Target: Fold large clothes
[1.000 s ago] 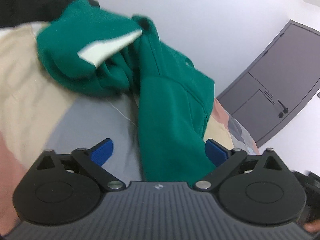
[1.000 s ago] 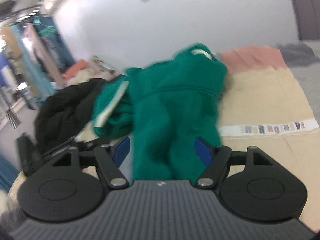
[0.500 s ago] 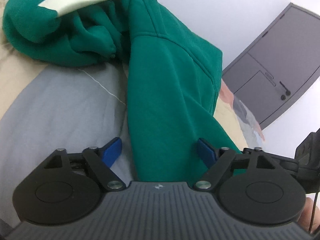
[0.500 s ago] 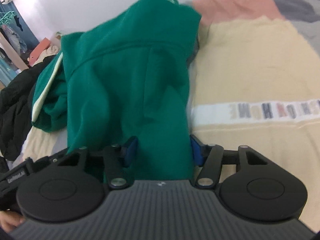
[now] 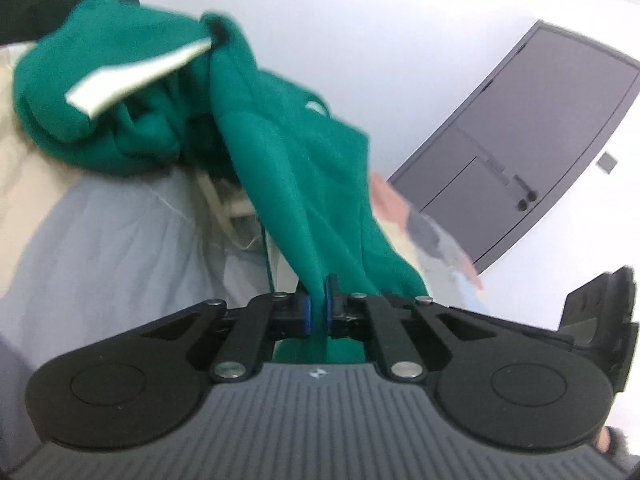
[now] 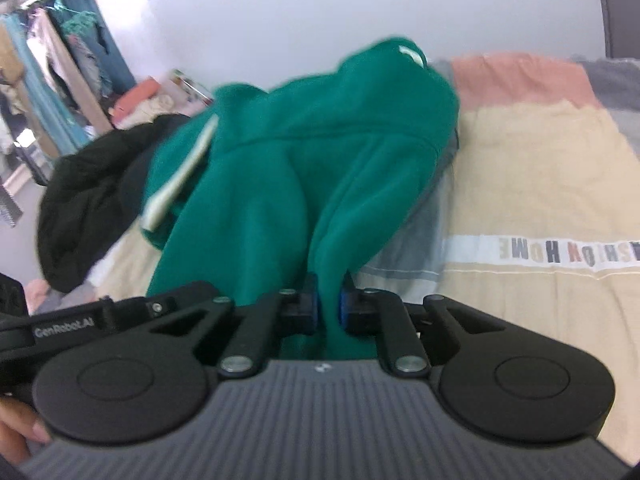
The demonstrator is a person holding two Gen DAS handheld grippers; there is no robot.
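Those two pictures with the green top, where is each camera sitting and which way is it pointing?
Left wrist view: sits on the left gripper, looking along its fingers at the green sweatshirt and a grey door; the fingers pinch the cloth.
Right wrist view: sits on the right gripper, facing the sweatshirt, a black garment and the bedcover; a hand shows at the lower left.
Shared: the same sweatshirt, clamped by both.
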